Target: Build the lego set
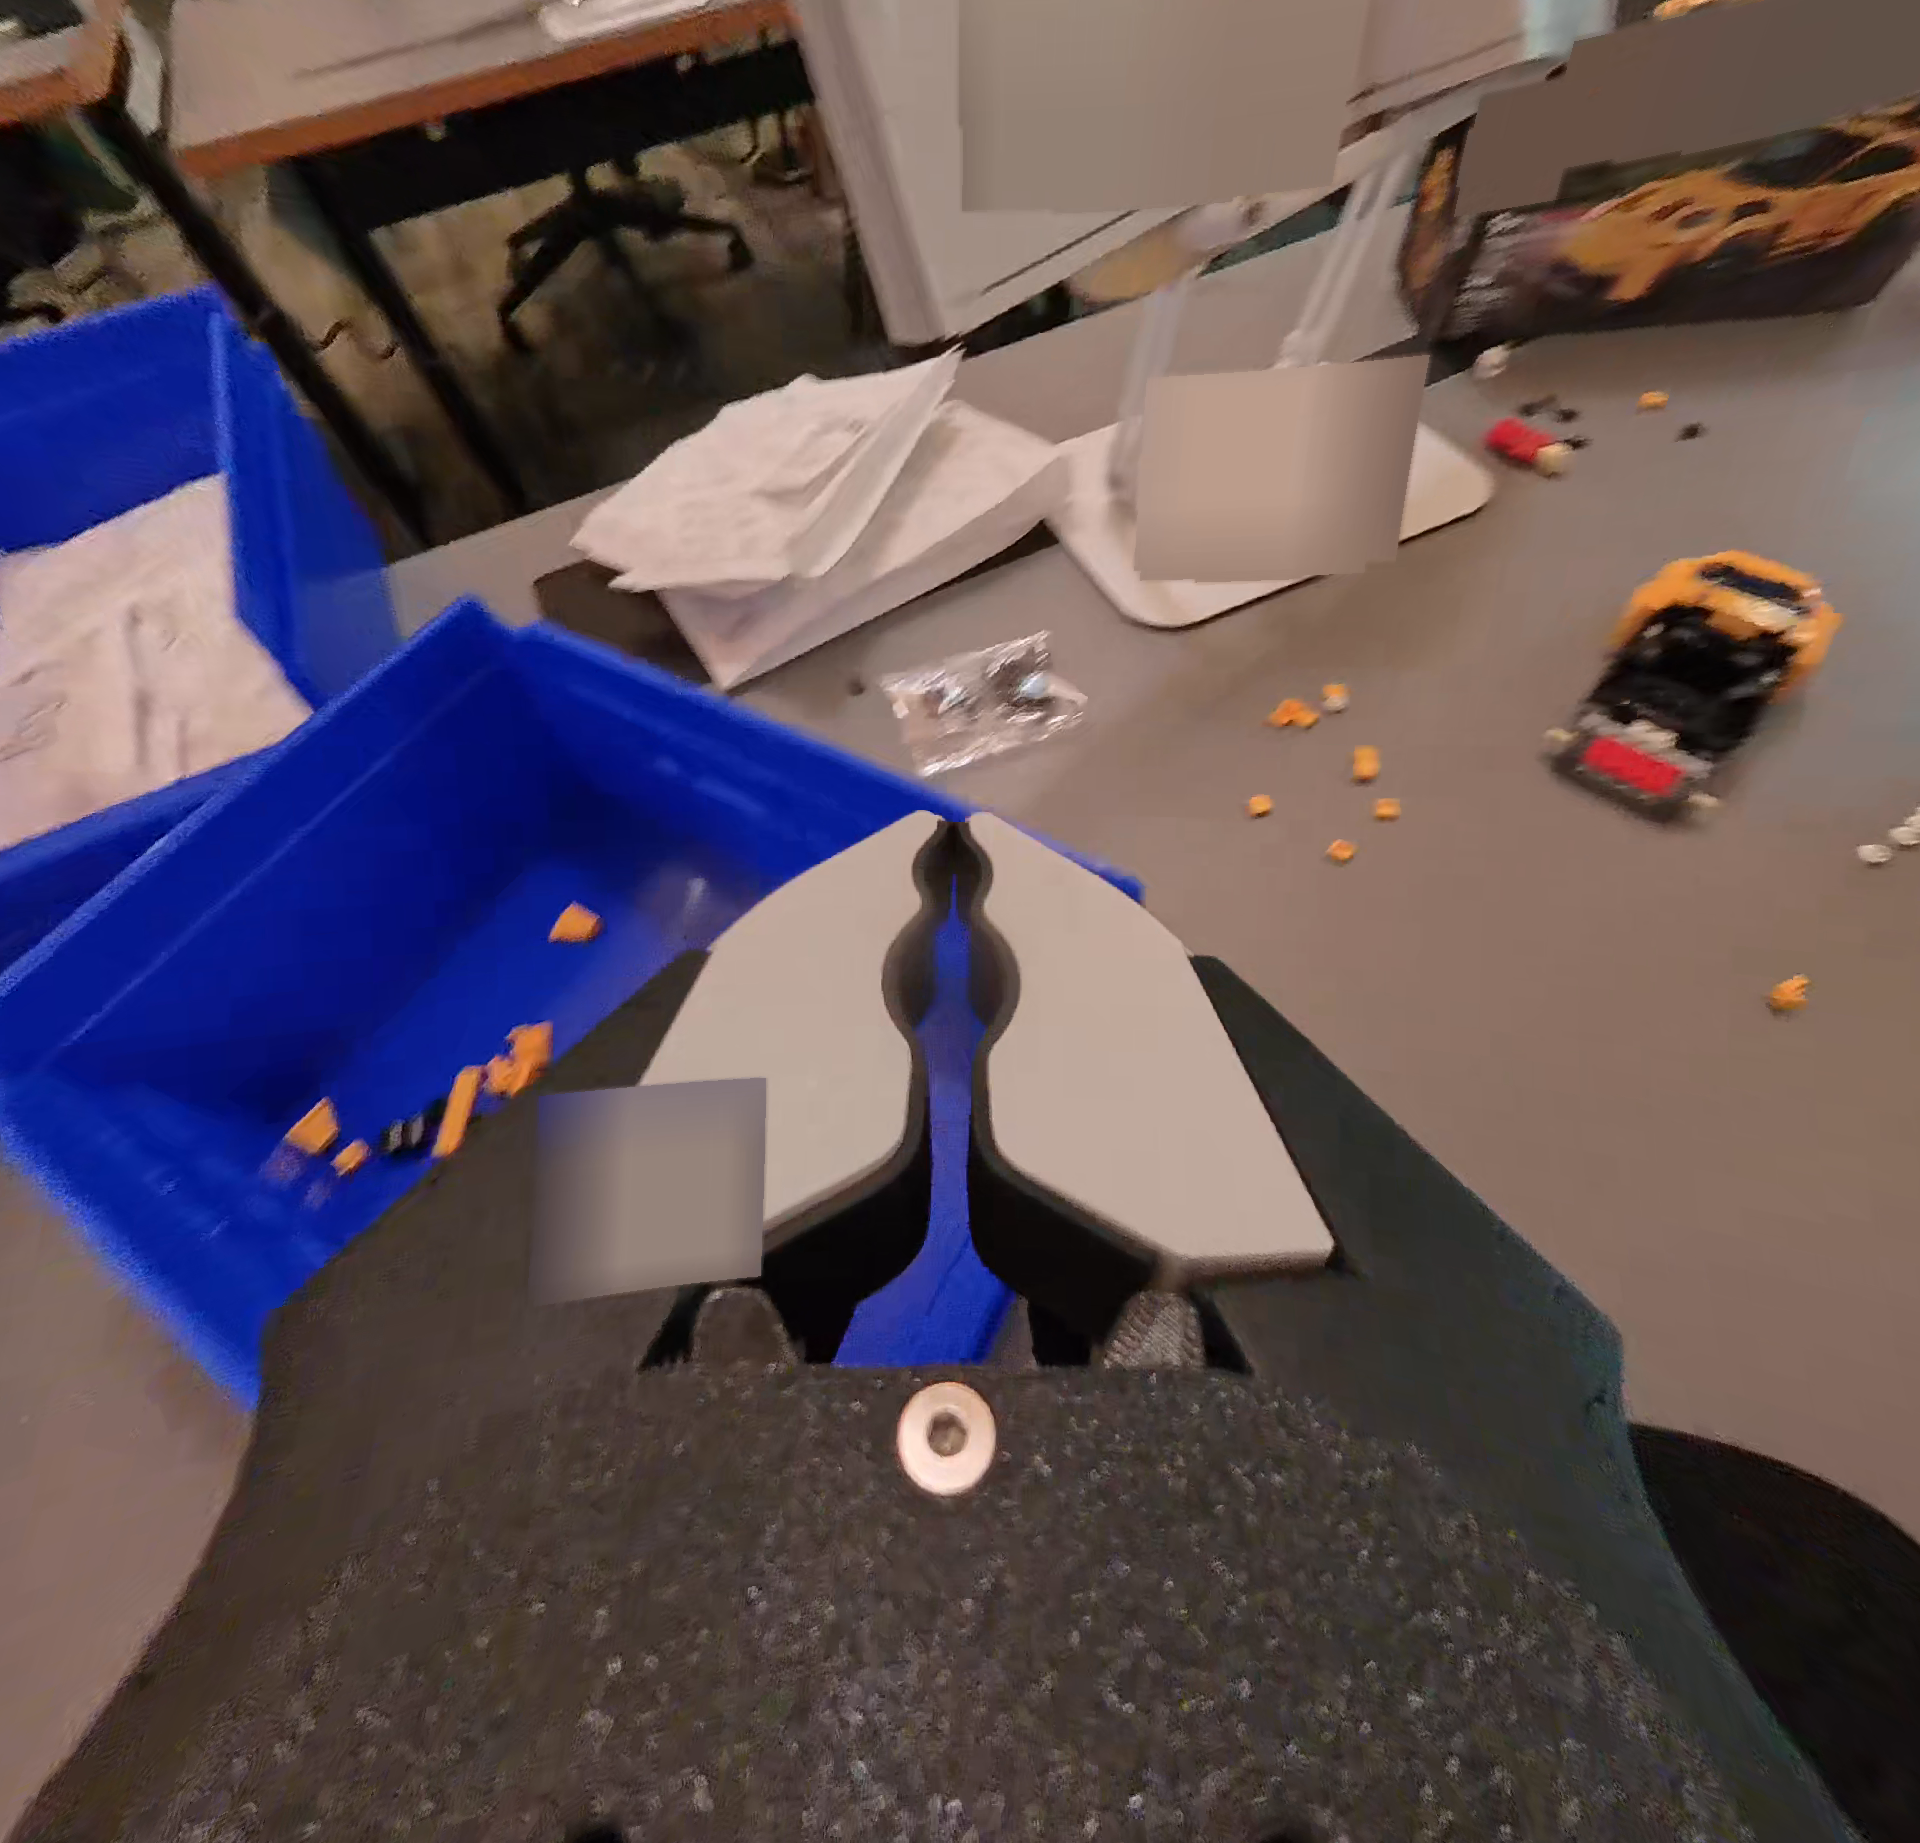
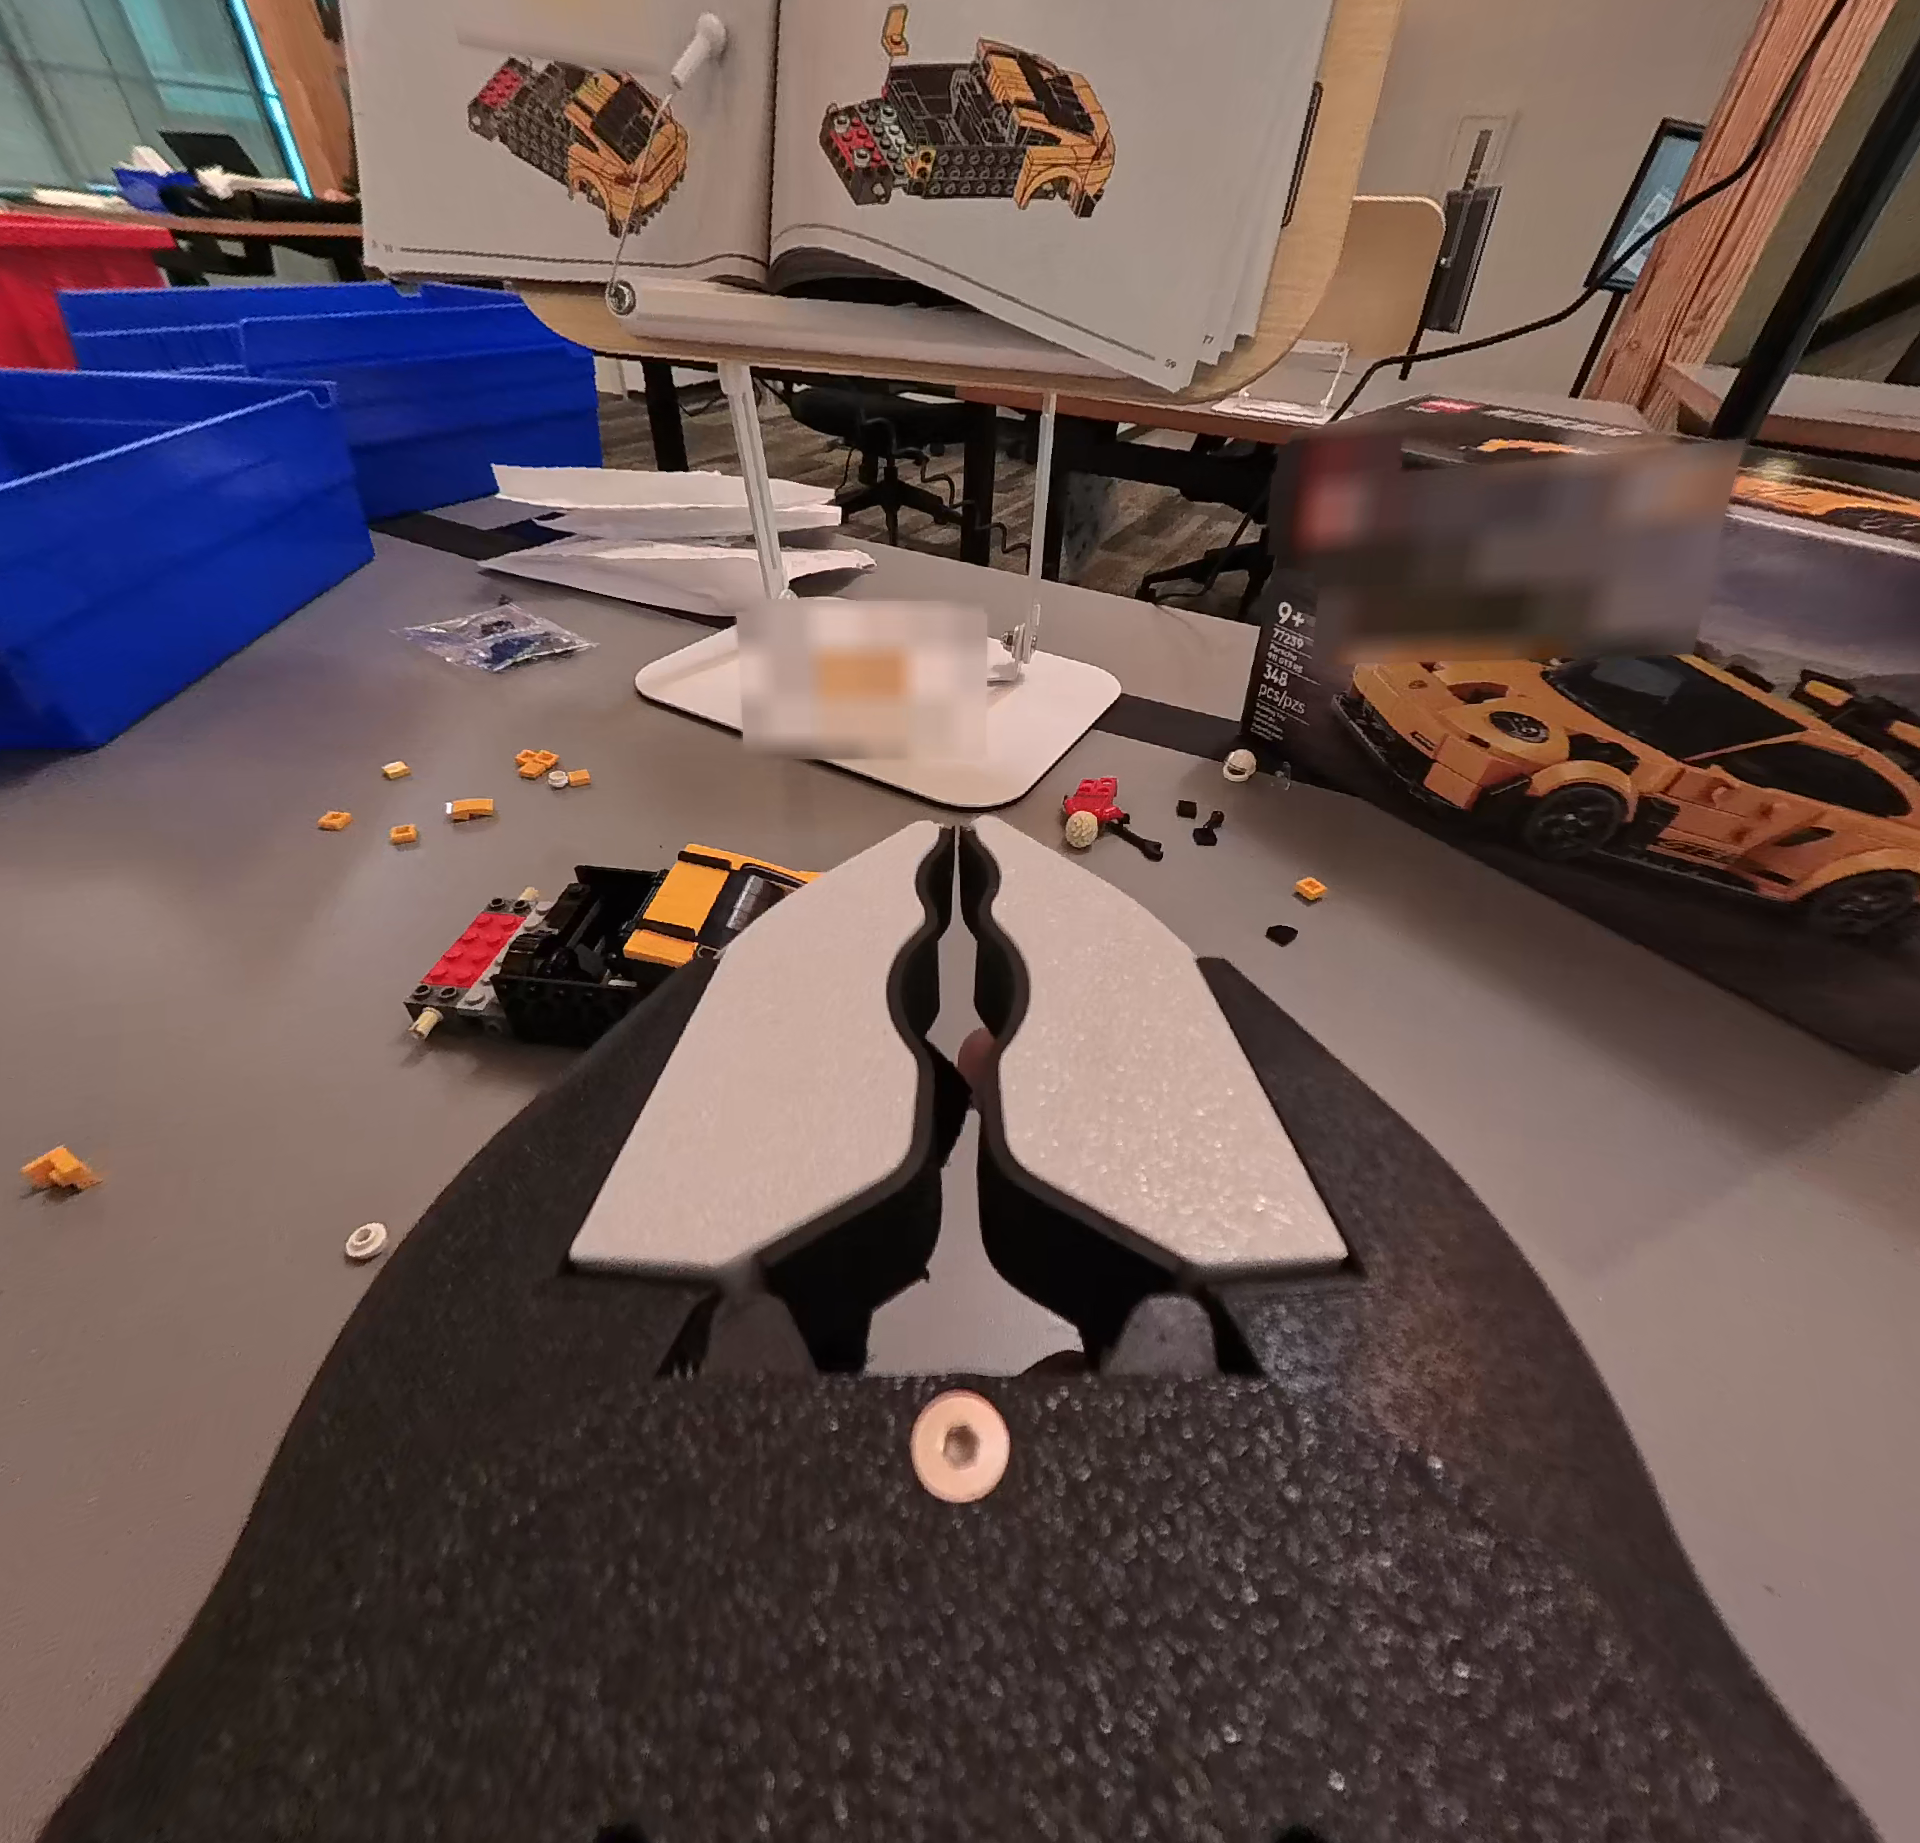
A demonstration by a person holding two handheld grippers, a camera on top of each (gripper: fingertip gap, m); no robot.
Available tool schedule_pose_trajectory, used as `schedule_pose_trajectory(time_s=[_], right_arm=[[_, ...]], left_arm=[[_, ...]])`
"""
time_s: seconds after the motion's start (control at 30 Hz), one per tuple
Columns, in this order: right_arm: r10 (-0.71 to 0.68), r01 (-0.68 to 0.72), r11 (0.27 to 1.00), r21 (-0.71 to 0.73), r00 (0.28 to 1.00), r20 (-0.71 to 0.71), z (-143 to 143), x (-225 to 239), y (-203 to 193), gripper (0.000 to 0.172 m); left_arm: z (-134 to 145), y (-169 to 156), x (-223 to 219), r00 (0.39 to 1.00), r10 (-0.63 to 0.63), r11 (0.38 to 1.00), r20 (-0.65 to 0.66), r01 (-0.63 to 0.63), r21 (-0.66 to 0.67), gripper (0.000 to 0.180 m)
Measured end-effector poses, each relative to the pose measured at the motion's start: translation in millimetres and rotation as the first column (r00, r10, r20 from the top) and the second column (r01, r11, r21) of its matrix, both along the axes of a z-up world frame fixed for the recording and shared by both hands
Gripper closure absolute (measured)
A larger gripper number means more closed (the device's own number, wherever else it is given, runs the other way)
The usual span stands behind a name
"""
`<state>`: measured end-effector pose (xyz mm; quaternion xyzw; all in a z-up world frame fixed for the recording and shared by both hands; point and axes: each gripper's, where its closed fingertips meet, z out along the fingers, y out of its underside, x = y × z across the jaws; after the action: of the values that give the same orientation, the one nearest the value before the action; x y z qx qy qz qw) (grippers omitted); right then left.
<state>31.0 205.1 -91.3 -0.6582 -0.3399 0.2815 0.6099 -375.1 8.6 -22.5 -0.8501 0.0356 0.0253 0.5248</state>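
Nearest the camera: the left gripper, its grey fingers pressed together at the tips with nothing visible between them, hanging over the near right corner of a blue bin.
Bin contents: several orange pieces and a dark one lie along the bin's near wall; one more orange piece sits toward the middle of its floor.
Right gripper: pads closed tip to tip, pinching nothing, above the grey table just right of the half-built toy car.
Toy car: orange, black and red, resting on the table's middle ground, apart from both grippers' tips.
Loose pieces: small orange plates scattered toward the bin side of the table; a red and black cluster near the front edge of the white stand base.
Far side: an open instruction booklet on the stand, a clear bag of parts, the set's box at the right edge.
Risk, as a judgement: the left gripper hangs close above the bin's rim, so a careless swing could knock the bin and shift its contents; the right gripper's body overlaps the car in view, and a sideways drift could nudge it or sweep loose plates off the table.
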Motion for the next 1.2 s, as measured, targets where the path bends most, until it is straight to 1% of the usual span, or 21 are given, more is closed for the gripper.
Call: schedule_pose_trajectory(time_s=[0.07,0.13,0.2,0.27,0.33,0.4,0.5,0.6,0.77,0.83,0.87,0.93,1.0,1.1,1.13,1.2], right_arm=[[0.013,-0.013,1.000,0.001,1.000,0.003,-1,-2,-2,0.171],[0.046,-0.046,0.999,0.008,0.999,0.006,-1,-5,-7,0.172],[0.118,-0.118,0.993,0.015,0.993,0.010,-1,-13,-17,0.172],[0.169,-0.170,0.985,0.035,0.985,0.029,-2,-20,-28,0.172],[0.188,-0.192,0.980,0.055,0.980,0.060,-5,-25,-33,0.172],[0.196,-0.201,0.978,0.056,0.977,0.079,-8,-27,-35,0.172],[0.202,-0.205,0.978,0.044,0.977,0.073,-8,-27,-34,0.172],[0.210,-0.212,0.977,0.026,0.976,0.061,-9,-27,-33,0.172],[0.232,-0.232,0.973,-0.006,0.971,0.048,-11,-29,-33,0.172],[0.240,-0.239,0.971,-0.022,0.970,0.040,-11,-29,-33,0.172],[0.243,-0.242,0.970,-0.032,0.969,0.035,-12,-29,-32,0.172],[0.247,-0.246,0.968,-0.052,0.969,0.023,-13,-29,-31,0.172],[0.249,-0.248,0.966,-0.071,0.968,0.011,-13,-29,-29,0.172],[0.248,-0.247,0.965,-0.091,0.969,-0.003,-14,-29,-27,0.172],[0.247,-0.246,0.964,-0.096,0.969,-0.005,-14,-29,-27,0.172],[0.245,-0.244,0.965,-0.100,0.970,-0.007,-14,-29,-26,0.172]], left_arm=[[-6,-8,-11,1.000,0.025,0.999,0.008,-0.025,-0.021,0.180],[-12,-11,-5,1.000,0.000,1.000,0.026,0.000,-0.025,0.180],[-23,-12,19,0.996,-0.074,0.997,0.055,0.076,-0.034,0.180],[-42,-11,65,0.970,-0.203,0.975,0.134,0.212,-0.059,0.174],[-66,-11,117,0.927,-0.329,0.930,0.177,0.351,-0.111,0.168],[-92,-10,165,0.885,-0.431,0.874,0.175,0.458,-0.162,0.166],[-126,-8,224,0.812,-0.551,0.780,0.194,0.584,-0.225,0.163],[-150,-1,258,0.753,-0.632,0.700,0.181,0.656,-0.283,0.161],[-176,12,282,0.665,-0.728,0.581,0.168,0.727,-0.366,0.157],[-178,16,286,0.633,-0.764,0.557,0.129,0.746,-0.366,0.160],[-179,18,286,0.625,-0.774,0.554,0.099,0.745,-0.371,0.164],[-179,20,287,0.588,-0.809,0.545,0.009,0.756,-0.364,0.173],[-178,21,289,0.540,-0.834,0.544,-0.118,0.765,-0.346,0.173],[-175,24,290,0.465,-0.829,0.553,-0.311,0.766,-0.328,0.173],[-174,26,290,0.451,-0.819,0.559,-0.354,0.765,-0.319,0.173],[-171,27,291,0.437,-0.810,0.562,-0.391,0.770,-0.304,0.173]])
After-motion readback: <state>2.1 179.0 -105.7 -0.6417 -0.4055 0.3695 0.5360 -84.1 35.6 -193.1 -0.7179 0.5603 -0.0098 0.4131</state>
